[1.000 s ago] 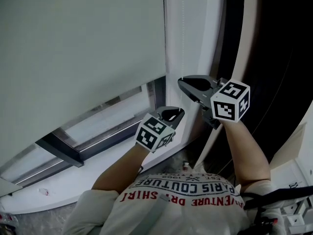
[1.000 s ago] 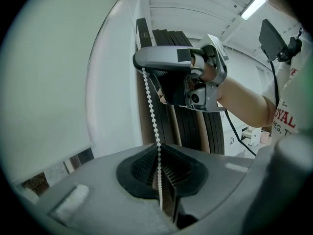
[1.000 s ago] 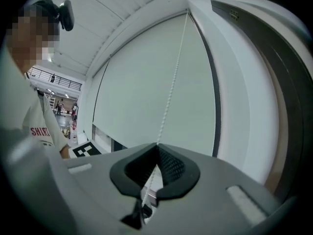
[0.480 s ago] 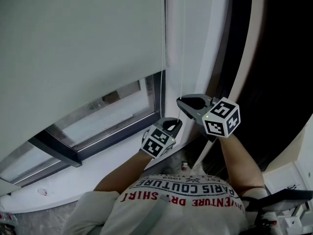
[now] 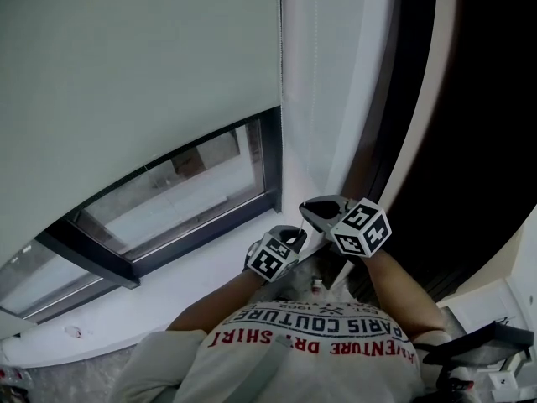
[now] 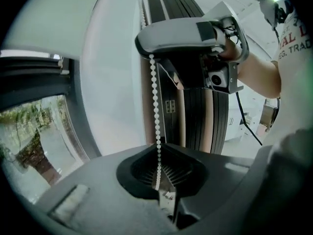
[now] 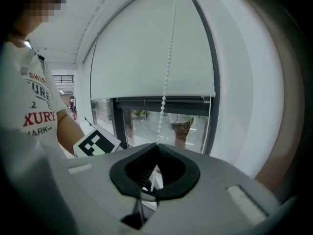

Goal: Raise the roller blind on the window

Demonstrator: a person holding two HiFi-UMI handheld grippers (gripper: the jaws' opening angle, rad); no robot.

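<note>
While my left claw (image 6: pixel 159 185) and right claw (image 7: pixel 152 180) both pinch the bead chain (image 6: pixel 155 106), low in the middle of the frame, I think I am pulling it. Next one claw must let go and grab higher; the roller blind (image 5: pixel 143 74), upper left, hides the top of the window (image 5: pixel 193 183).

The roller blind (image 5: pixel 143 65) is seen hanging over most of the window (image 5: pixel 201 183), with a strip of glass bare below. The left gripper (image 5: pixel 291 234) and right gripper (image 5: pixel 314 211) are held close together, low by the frame, where the thin bead chain (image 5: pixel 313 124) comes down.
</note>
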